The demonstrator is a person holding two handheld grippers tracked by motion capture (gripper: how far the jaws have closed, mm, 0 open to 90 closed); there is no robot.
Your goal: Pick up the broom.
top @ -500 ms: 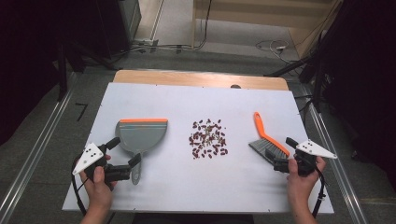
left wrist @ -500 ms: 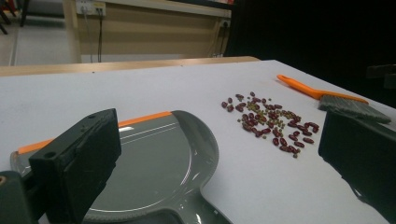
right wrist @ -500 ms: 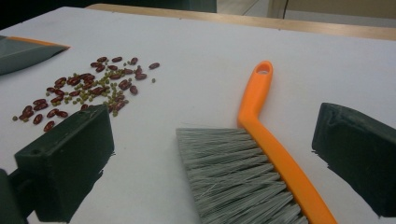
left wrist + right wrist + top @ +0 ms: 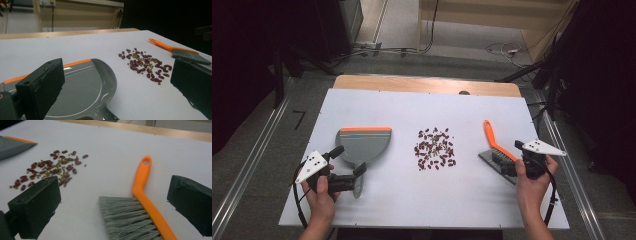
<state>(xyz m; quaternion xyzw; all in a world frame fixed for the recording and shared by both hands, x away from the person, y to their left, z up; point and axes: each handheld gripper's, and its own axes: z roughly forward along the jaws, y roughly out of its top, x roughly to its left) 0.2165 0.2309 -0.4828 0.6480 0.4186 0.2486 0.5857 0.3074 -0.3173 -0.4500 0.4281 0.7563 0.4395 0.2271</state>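
Dustpan [image 4: 363, 144] is lying at the left of the white table [image 4: 422, 107], grey with an orange front lip, and my left gripper [image 4: 347, 165] is hovering at its near end, jaws standing wide apart. In the high view one jaw is sitting at the pan's near left corner and the other by the stubby handle, so the back of the pan is lying between my fingers [image 4: 41, 87], with nothing pressing on it. From the left gripper view the pan's rounded back is spreading out just past my left-hand jaw.

Beans [image 4: 435, 148], dark red with some small green ones mixed in, are lying scattered in a loose patch at mid-table, well apart from both my grippers.

At the right, the brush [image 4: 497, 147] is lying flat, orange handle pointing away from me, grey bristles toward me. My right gripper [image 4: 514, 157] is holding wide open around it; the bristles and handle are lying between my jaws, untouched.
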